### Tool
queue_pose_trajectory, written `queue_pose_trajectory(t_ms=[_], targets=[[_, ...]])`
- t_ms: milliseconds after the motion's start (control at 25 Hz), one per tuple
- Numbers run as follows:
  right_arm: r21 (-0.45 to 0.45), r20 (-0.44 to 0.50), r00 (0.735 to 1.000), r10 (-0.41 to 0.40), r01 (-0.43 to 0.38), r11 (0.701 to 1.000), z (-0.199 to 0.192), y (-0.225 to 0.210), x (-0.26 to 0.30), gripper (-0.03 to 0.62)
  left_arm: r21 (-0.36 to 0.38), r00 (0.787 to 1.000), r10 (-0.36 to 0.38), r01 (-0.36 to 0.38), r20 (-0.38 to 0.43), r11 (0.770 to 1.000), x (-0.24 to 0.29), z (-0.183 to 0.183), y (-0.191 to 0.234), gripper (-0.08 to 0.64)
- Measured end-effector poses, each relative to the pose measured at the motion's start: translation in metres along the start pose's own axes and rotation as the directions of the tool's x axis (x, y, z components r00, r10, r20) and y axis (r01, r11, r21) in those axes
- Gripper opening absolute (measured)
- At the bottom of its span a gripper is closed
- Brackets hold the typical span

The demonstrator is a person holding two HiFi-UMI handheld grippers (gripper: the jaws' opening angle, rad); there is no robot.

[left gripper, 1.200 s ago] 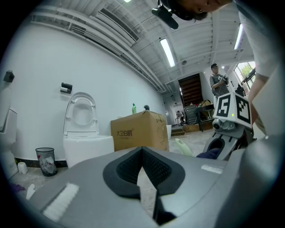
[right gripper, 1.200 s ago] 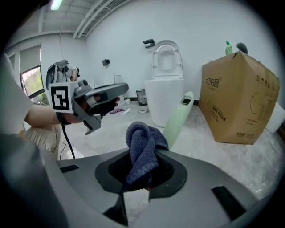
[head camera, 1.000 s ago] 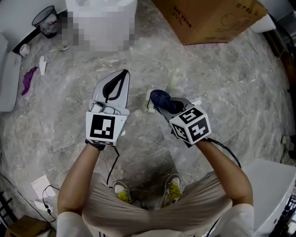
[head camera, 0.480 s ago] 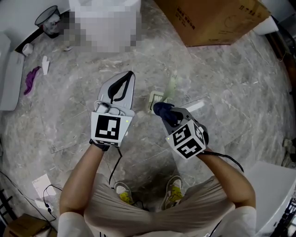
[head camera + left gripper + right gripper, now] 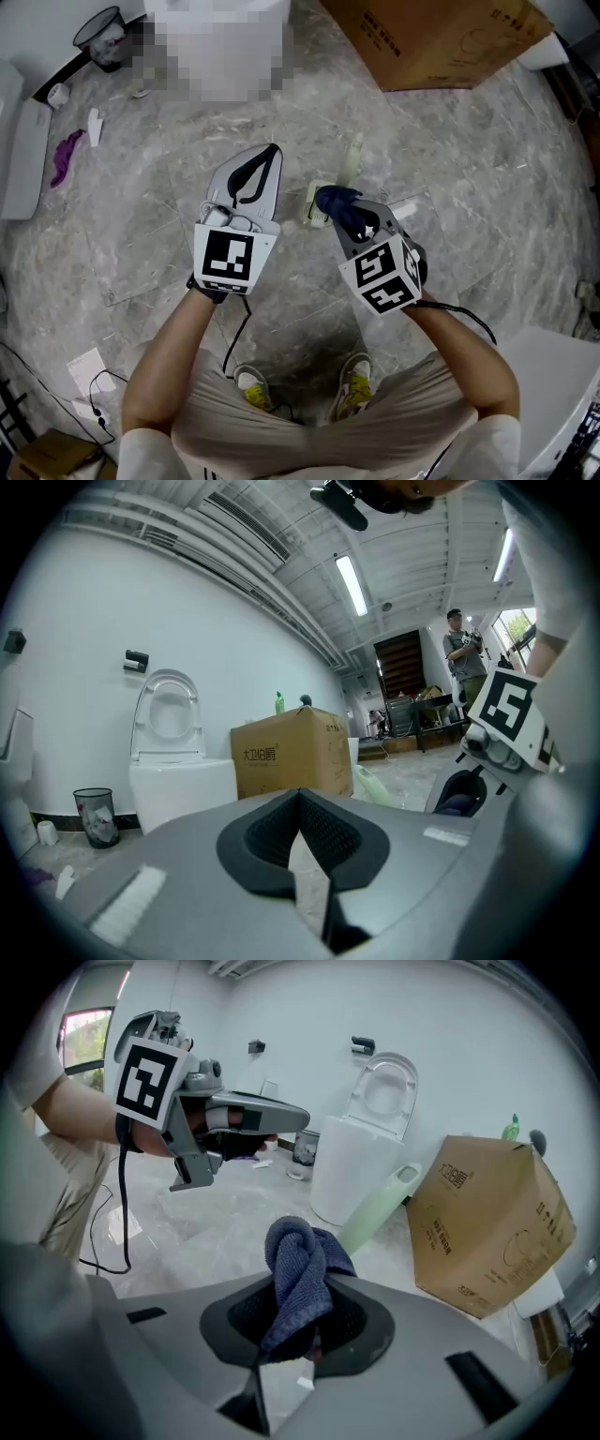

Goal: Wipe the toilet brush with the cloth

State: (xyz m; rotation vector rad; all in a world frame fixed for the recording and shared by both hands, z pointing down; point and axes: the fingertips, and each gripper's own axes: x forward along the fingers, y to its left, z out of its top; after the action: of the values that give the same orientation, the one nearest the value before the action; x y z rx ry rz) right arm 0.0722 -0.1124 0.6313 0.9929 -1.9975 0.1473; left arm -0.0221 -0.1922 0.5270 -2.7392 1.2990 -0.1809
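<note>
Right gripper [image 5: 349,217], clenched on the dark cloth [image 5: 336,199], has edged up-frame in the head view to just beside the pale toilet brush [image 5: 352,161] at centre; wiping looks imminent. Left gripper view: the left gripper [image 5: 300,803] is closed on nothing. Right gripper view: the brush handle lies just beyond the cloth.

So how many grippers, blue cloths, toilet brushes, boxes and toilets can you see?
2 grippers: left gripper, right gripper
1 blue cloth, held in the right gripper's fingers
1 toilet brush, pale green
1 cardboard box
1 toilet
Total: 6
</note>
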Motion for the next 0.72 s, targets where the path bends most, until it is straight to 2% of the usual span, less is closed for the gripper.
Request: queue_pose_trajectory(t_ms=[720], targets=[[-0.011, -0.103, 0.994, 0.047, -0.049, 0.999, -0.040, 0.007, 0.035, 0.089, 0.013, 1.000, 0.008, -0.008, -0.008, 1.000, -0.008, -0.001, 0.000, 0.002]])
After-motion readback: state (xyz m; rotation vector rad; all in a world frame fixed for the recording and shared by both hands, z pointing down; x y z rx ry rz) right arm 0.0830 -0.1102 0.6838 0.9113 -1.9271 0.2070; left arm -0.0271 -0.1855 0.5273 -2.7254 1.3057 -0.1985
